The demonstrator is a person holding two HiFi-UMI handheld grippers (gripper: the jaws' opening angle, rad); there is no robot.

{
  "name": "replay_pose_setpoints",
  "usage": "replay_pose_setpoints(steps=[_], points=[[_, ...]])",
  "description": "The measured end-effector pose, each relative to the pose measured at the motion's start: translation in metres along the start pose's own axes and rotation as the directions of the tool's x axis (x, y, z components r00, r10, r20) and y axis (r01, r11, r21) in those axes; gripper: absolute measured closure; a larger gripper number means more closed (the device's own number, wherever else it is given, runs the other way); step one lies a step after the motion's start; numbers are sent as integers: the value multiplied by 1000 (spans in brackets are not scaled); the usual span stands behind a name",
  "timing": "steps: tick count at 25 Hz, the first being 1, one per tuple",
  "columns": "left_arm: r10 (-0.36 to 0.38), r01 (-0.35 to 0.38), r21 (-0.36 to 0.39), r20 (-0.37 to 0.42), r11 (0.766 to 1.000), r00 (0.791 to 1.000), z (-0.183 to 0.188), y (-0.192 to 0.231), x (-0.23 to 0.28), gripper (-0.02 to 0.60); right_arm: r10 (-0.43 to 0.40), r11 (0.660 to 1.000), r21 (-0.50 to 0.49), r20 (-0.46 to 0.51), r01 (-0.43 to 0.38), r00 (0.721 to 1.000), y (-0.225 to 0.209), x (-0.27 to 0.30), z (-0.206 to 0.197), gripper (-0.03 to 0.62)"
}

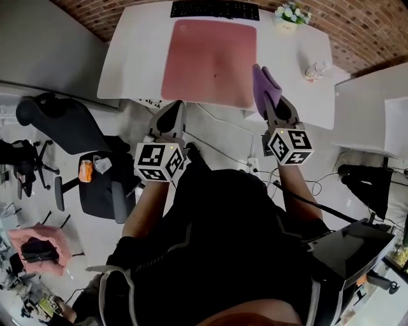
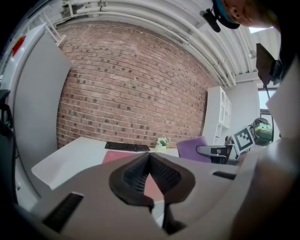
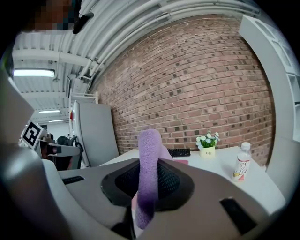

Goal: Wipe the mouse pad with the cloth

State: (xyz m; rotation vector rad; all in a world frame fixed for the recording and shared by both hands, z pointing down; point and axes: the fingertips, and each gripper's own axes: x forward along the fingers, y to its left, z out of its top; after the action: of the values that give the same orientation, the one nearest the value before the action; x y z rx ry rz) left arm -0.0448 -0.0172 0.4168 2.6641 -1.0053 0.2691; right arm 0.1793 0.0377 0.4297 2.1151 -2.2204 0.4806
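- Right tool [image 1: 273, 107]: its jaws are clamped on the purple cloth [image 1: 264, 85], which stands out past the tips as a folded band seen edge-on between the pads
- The cloth's long axis runs along the jaws, pointing away from the person toward the brick wall
- Left tool [image 1: 171, 120]: its jaws are pressed together with nothing between them, and it is held short of the table's [image 1: 137, 54] near edge
- The mouse pad [image 1: 210, 60] lies flat on the table, ahead of both tools
- It lies forward and to the left of the right tool, and forward and slightly right of the left tool
- From above, the cloth's tip sits over the pad's near right corner, so the right tool is the closer one
- Whether cloth and pad touch cannot be told; the right gripper view suggests the cloth is held above the surface
- The pad looks close to square, its sides parallel to the table's edges, with no clear long axis
- The coming move likely needs the cloth tipped down, then swept leftward and forward across the pad
- Beyond the pad is a keyboard [image 1: 214, 9]; further right are a small flower pot [image 1: 290, 14] and a bottle [image 1: 315, 69], well off the wiping path
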Motion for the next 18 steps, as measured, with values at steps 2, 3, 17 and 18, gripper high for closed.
replay_pose_setpoints(steps=[2, 3, 17, 18], points=[[-12, 12, -10, -7, 1000, 1000, -3, 15, 2, 578, -44, 999, 10, -17, 44, 999, -4, 5, -11, 534], [-20, 20, -14, -9, 1000, 1000, -5, 21, 4, 578, -70, 997, 19, -30, 70, 997, -7, 6, -17, 534], [-64, 64, -1, -28, 998, 998, -8, 98, 11, 578, -305, 946, 54, -184, 320, 934, -35, 20, -82, 534], [-60, 60, -6, -30, 998, 998, -11, 101, 13, 578, -314, 943, 55, -195, 330, 929, -40, 22, -86, 534]])
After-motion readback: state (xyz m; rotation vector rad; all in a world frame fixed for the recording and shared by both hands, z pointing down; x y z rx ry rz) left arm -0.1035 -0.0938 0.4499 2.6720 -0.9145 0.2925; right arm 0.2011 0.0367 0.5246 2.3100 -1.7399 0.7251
